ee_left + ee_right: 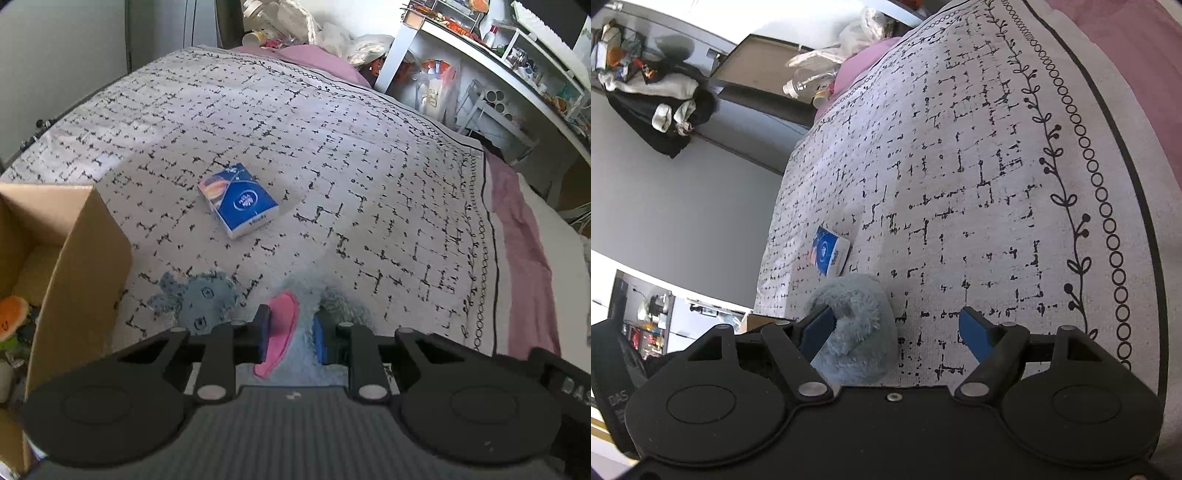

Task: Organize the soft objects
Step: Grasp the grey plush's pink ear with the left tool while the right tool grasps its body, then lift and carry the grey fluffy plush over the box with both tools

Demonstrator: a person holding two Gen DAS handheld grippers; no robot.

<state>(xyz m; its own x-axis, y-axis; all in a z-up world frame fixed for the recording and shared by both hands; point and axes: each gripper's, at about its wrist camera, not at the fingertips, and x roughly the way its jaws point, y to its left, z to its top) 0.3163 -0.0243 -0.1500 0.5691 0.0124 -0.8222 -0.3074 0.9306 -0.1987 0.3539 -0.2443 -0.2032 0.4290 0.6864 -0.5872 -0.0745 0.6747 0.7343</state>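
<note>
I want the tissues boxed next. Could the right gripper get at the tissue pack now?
Probably yes: the right gripper is open and empty, and only the plush toy lies partly between it and the tissue pack.

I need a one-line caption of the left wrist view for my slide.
Left claw shut on the blue plush toy's pink-lined ear, beside a tissue pack and a cardboard box on the patterned bedspread.

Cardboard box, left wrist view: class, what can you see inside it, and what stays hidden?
Inside the cardboard box, an orange plush item with something green beneath it shows at the frame edge. The box wall and the frame edge hide the rest of its contents.
</note>
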